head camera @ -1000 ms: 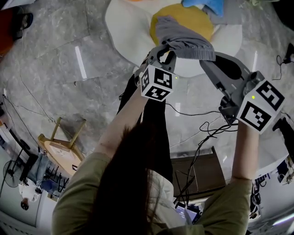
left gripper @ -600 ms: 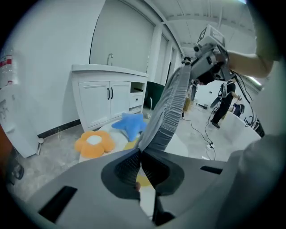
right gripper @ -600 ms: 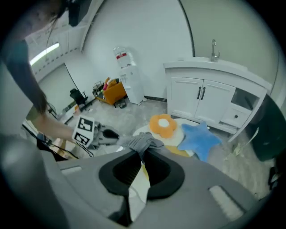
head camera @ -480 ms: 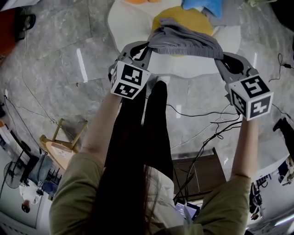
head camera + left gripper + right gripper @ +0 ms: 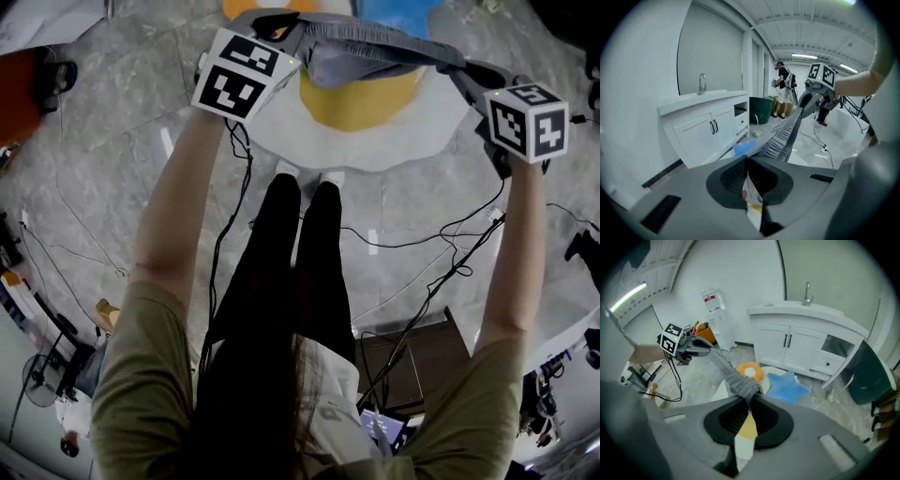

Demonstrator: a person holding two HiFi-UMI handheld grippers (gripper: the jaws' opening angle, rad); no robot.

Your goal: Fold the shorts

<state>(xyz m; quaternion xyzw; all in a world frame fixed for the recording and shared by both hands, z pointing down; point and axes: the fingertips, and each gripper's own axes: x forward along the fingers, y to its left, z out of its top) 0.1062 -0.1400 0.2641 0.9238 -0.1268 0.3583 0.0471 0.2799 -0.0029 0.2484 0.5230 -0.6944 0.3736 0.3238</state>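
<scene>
The grey shorts [image 5: 375, 49] hang in the air, their ribbed waistband pulled into a taut band between my two grippers. My left gripper [image 5: 277, 22] is shut on the band's left end, my right gripper [image 5: 472, 73] on its right end. In the left gripper view the shorts [image 5: 780, 138] run from the closed left gripper [image 5: 748, 161] across to the right gripper [image 5: 806, 101]. In the right gripper view the shorts [image 5: 731, 371] stretch from the closed right gripper [image 5: 749, 405] to the left gripper [image 5: 701, 348]. Below them lies a white egg-shaped rug [image 5: 375, 141] with a yellow centre.
A white sink cabinet [image 5: 801, 343] stands by the wall with a green bin [image 5: 761, 108] beside it. A blue star cushion [image 5: 787, 385] and an orange flower cushion [image 5: 750, 372] lie beyond the rug. Cables [image 5: 422, 272] trail over the floor around the person's legs.
Both grippers have risen and moved forward and apart. The shorts went from a bunched heap over the rug to a taut band held in the air.
</scene>
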